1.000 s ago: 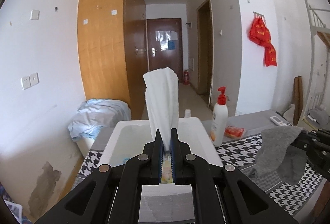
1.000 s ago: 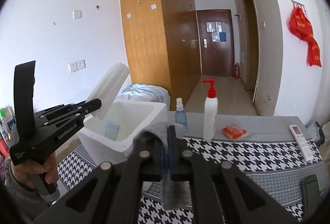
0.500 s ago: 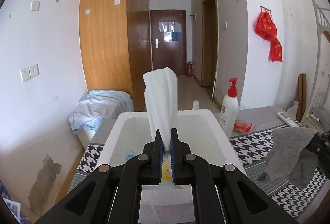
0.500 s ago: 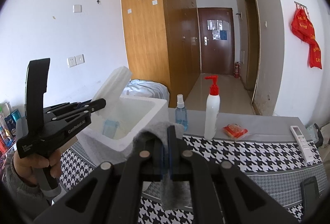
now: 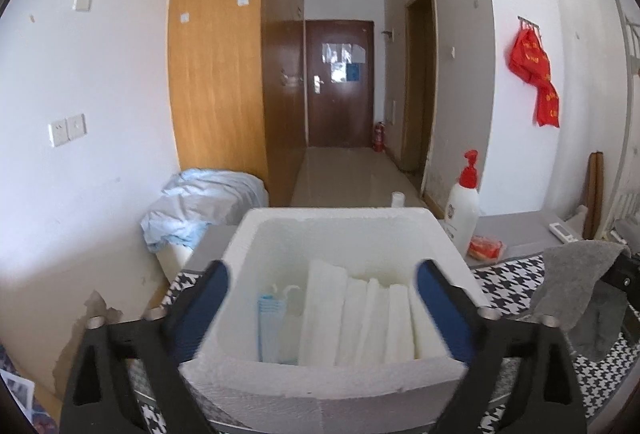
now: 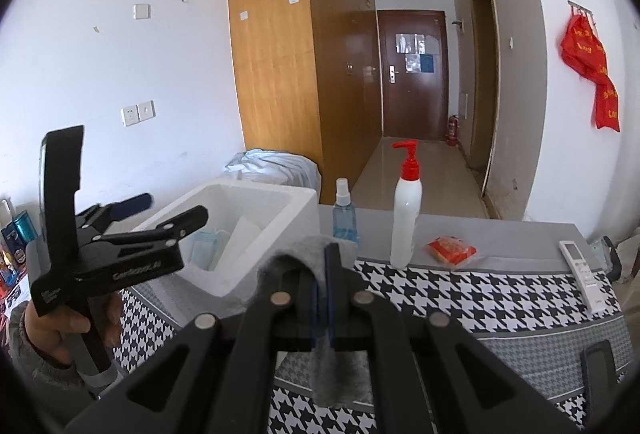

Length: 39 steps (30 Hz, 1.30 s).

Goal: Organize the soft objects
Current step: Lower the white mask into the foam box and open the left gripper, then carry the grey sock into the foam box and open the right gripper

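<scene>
My left gripper [image 5: 322,270] hovers at the near rim of the white foam box [image 5: 340,214], its jaws opening wide with nothing pressed between the pads. The folded white cloth [image 5: 360,318] lies inside the box beside blue face masks [image 5: 270,314]. In the right wrist view my left gripper [image 6: 172,206] reaches over the box [image 6: 276,202] from the left. My right gripper [image 6: 322,254] is shut on a grey cloth [image 6: 288,266], which hangs over the tablecloth to the right of the box. That grey cloth [image 5: 576,274] also shows at the right of the left wrist view.
A white pump bottle with a red top [image 6: 406,218], a blue spray bottle [image 6: 345,218], a red packet [image 6: 452,248] and a white remote [image 6: 582,274] stand on the houndstooth tablecloth [image 6: 480,298]. A person's hand [image 6: 52,330] holds the left gripper's handle.
The left gripper has let go of the white cloth, which stood upright in its jaws and now lies in the foam box. The right gripper keeps hold of the grey cloth.
</scene>
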Motion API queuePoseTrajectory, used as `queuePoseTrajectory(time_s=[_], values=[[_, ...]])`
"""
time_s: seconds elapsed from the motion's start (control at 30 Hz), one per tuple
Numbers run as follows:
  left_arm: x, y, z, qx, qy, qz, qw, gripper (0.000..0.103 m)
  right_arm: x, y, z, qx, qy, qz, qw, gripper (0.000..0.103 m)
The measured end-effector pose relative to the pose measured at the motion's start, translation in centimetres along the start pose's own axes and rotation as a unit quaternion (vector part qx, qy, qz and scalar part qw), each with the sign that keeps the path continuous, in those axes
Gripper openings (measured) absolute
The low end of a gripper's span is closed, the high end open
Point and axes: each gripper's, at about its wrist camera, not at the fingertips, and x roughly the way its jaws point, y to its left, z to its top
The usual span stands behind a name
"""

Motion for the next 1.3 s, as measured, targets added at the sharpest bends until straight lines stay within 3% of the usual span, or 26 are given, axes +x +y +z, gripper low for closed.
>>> queuePoseTrajectory(time_s=[0.77, 1.3], values=[[-2.9, 3.9, 0.2, -0.018, -0.027, 0.034, 0.9989, 0.102, 0.9, 3.5, 3.5, -0.027, -0.022, 0.018, 0.999, 0.006], [-3.9, 6.8, -0.9, -0.024, -0.025, 0.05, 0.9981, 0.102, 2.0, 7.0, 5.1, -0.049, -0.024, 0.035, 0.998, 0.006]])
